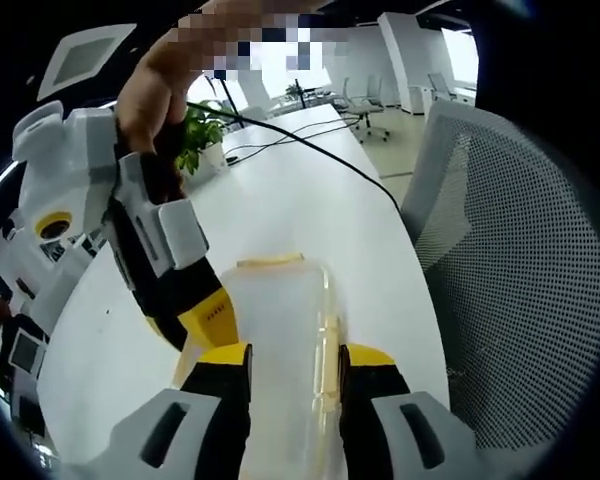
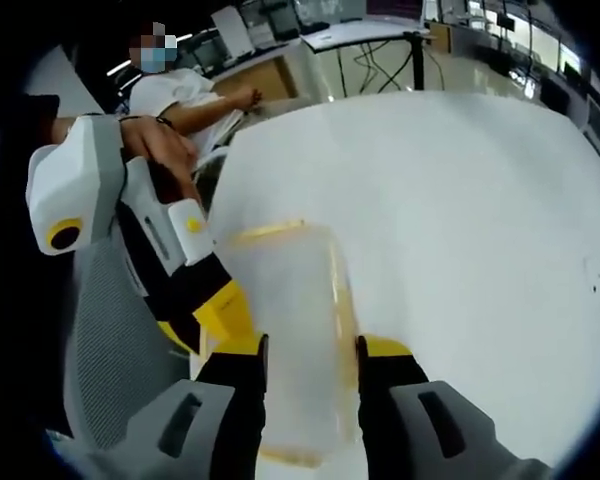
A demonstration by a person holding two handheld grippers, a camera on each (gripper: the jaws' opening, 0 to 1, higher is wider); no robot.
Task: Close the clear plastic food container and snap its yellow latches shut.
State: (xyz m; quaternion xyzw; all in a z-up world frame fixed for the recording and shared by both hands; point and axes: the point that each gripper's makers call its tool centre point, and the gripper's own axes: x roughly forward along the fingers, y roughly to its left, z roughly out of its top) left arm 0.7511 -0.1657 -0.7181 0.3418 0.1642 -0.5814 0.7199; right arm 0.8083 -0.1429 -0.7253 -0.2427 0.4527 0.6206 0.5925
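Both grippers straddle the clear rectangular plastic food container with yellow latches [image 1: 280, 330] [image 2: 290, 330] lying on the white table [image 1: 310, 210] [image 2: 460, 230]. Left gripper [image 1: 295, 365] and right gripper [image 2: 310, 360] each set their jaws at its long sides, seemingly clamping it. Its long axis runs away along each gripper's jaws. One yellow latch [image 1: 270, 262] [image 2: 267, 231] sits at each view's far end.
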